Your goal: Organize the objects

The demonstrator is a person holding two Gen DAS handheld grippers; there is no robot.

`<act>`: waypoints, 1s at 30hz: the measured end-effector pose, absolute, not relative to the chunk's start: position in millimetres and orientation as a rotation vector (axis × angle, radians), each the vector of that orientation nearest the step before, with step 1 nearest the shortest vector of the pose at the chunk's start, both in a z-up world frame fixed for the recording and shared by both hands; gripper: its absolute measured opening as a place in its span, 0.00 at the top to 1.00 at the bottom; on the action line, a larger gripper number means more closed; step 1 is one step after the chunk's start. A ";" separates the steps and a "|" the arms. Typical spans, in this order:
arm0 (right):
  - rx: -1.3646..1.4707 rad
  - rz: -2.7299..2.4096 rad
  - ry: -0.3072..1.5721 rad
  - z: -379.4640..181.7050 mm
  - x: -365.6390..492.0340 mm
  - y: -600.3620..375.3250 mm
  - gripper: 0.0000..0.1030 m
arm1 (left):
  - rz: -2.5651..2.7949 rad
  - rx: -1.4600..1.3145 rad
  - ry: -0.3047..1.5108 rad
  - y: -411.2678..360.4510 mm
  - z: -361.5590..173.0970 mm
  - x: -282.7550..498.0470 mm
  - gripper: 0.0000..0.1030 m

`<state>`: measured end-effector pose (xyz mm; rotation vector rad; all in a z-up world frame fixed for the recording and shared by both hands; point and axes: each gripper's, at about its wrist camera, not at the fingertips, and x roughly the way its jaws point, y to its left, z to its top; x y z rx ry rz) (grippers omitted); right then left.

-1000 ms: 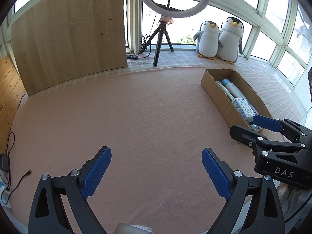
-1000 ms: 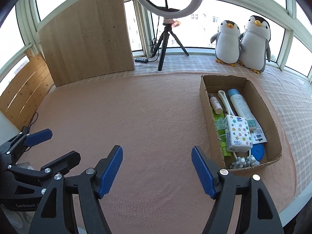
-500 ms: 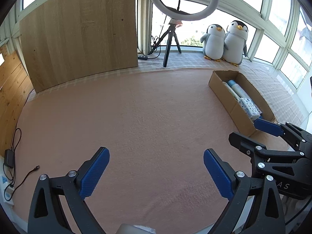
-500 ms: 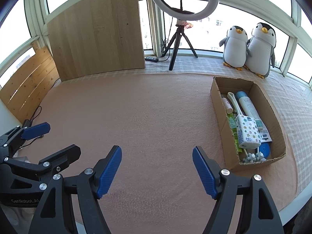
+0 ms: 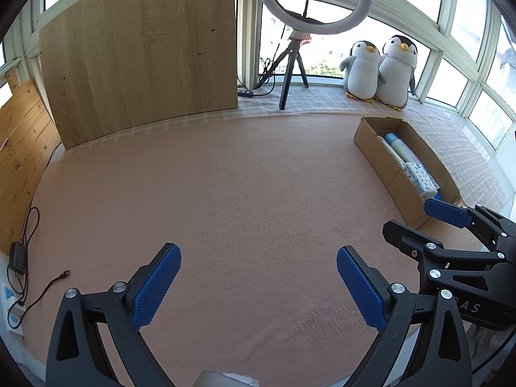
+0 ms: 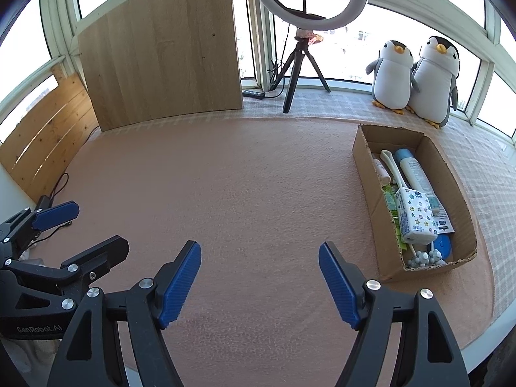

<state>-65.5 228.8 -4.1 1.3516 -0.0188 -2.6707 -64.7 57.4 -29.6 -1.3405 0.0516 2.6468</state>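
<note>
Left gripper (image 5: pixel 258 285) and right gripper (image 6: pixel 259 285): jaws spread wide, empty, above the near edge of the mat (image 6: pixel 242 177). Box (image 6: pixel 364 161): on the mat's right side, holding a tissue pack (image 6: pixel 414 216), tube (image 6: pixel 416 177) and other items.

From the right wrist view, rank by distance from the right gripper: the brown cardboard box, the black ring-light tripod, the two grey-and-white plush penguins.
1. Brown cardboard box: nearest the right gripper, on the mat, right.
2. Black ring-light tripod: far centre, by the window.
3. Grey-and-white plush penguins: far right; roughly level with the tripod, too close to call.
</note>
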 end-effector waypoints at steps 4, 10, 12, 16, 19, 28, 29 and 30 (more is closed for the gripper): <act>1.360 -2.668 -0.014 -5.3 -66.2 226.4 0.30 | 2.651 -1.346 0.044 55.8 -31.1 -64.9 0.04; 1.367 -2.665 -0.012 -6.5 -67.6 225.1 0.29 | 2.654 -1.351 0.043 56.3 -32.3 -65.7 0.04; 1.369 -2.668 -0.014 -6.5 -67.9 225.1 0.29 | 2.655 -1.353 0.043 56.5 -32.6 -65.9 0.04; 1.367 -2.675 -0.016 -5.8 -68.0 225.5 0.29 | 2.656 -1.355 0.045 56.3 -33.2 -66.5 0.04; 1.368 -2.673 -0.016 -6.2 -68.9 225.9 0.29 | 2.656 -1.358 0.046 55.8 -34.0 -67.4 0.04; 1.374 -2.669 -0.011 -6.5 -69.5 224.8 0.29 | 2.657 -1.358 0.045 54.3 -33.9 -67.6 0.03; 1.374 -2.668 -0.009 -6.7 -69.7 224.8 0.29 | 2.658 -1.358 0.045 54.1 -34.0 -67.4 0.03; 1.375 -2.669 -0.009 -6.7 -69.7 224.7 0.29 | 2.657 -1.359 0.044 54.0 -34.0 -67.4 0.03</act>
